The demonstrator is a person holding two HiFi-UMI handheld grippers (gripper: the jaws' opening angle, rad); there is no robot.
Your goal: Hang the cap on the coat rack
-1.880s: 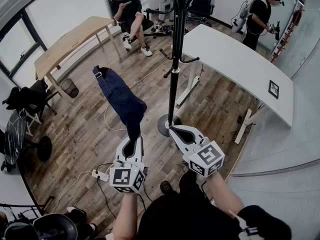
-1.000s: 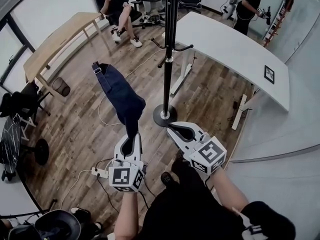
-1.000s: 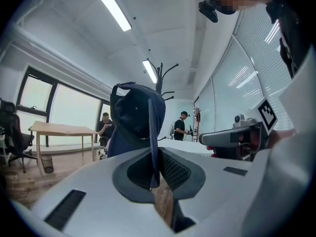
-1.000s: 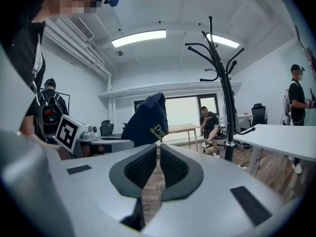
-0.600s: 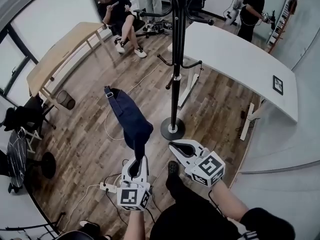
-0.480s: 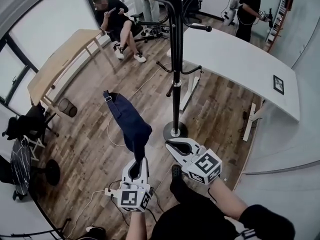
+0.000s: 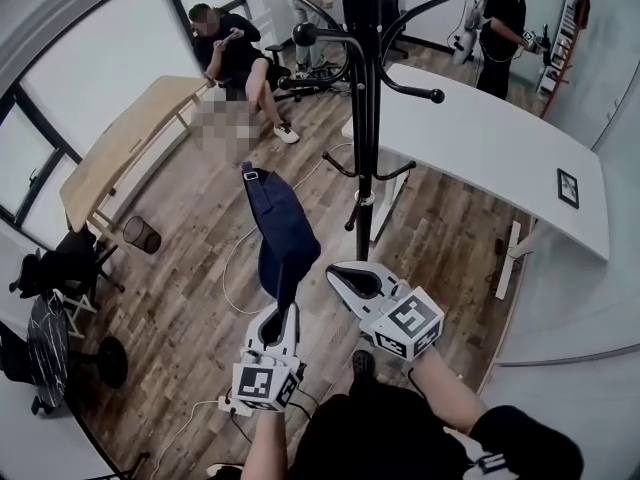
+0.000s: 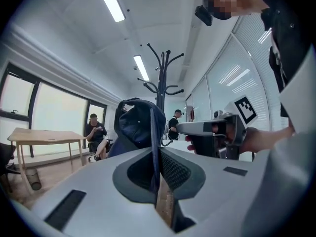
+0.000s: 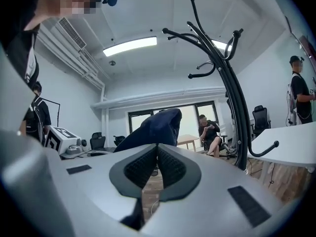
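The navy cap (image 7: 285,233) stands up from my left gripper (image 7: 287,306), which is shut on its brim. In the left gripper view the brim (image 8: 154,167) runs down between the closed pads, and the cap's crown (image 8: 140,127) fills the space above them. The black coat rack (image 7: 362,118) stands just right of the cap, its hooked arms spreading at the top (image 8: 161,78). My right gripper (image 7: 335,271) is beside the left one, near the rack's pole, shut with nothing in it. In the right gripper view its pads meet (image 9: 157,146), with the cap (image 9: 158,125) behind and the rack (image 9: 232,98) to the right.
A long white table (image 7: 480,128) runs behind the rack. At the left, by the windows, stands a wooden table (image 7: 120,148) with a bin (image 7: 142,235). One person sits (image 7: 230,43) at the back and another stands (image 7: 505,18). A power strip (image 7: 225,408) lies on the floor.
The left gripper and the cap have shifted right, closer to the rack's pole. More of the rack's upper hooks shows now. The right gripper stays shut beside it.
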